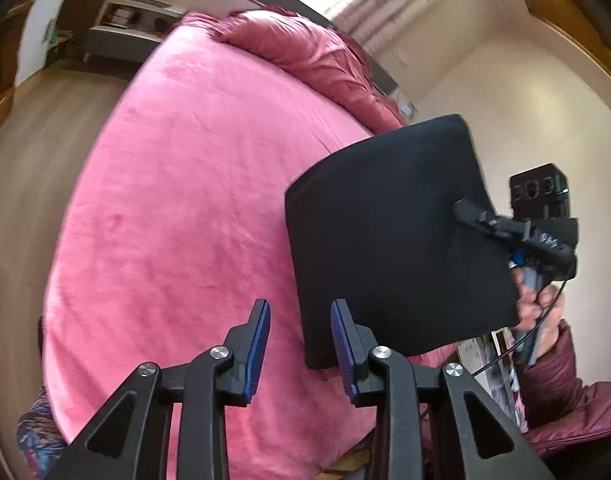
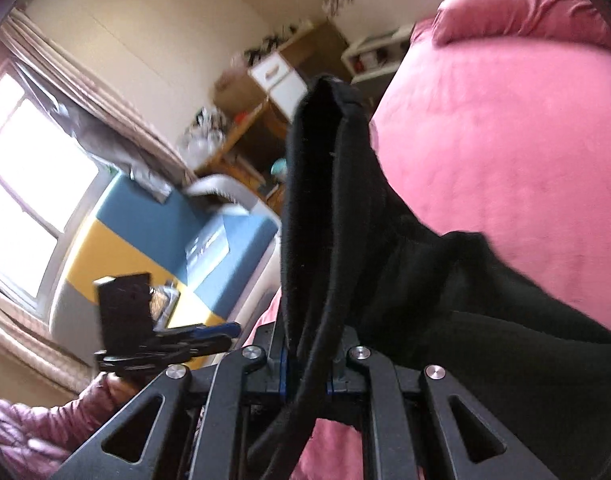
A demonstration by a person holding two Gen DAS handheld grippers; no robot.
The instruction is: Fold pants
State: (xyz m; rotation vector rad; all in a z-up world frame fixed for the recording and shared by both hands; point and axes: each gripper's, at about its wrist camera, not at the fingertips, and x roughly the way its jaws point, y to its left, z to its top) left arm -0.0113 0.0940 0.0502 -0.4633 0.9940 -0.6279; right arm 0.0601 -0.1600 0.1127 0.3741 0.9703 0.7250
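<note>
My right gripper (image 1: 461, 210) pinches the folded pants (image 1: 397, 240) aloft to move them; left gripper (image 1: 301, 320) spread, empty.

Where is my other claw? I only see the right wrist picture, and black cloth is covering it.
Observer: The left claw is open and holds nothing.
Operator: Do the pants look folded?
Observer: From the left wrist view the black pants are a flat, neat rectangle.
Operator: Are they lying on the bed?
Observer: No, they hang in the air over the pink bed, pinched at one edge by the right claw.
</note>
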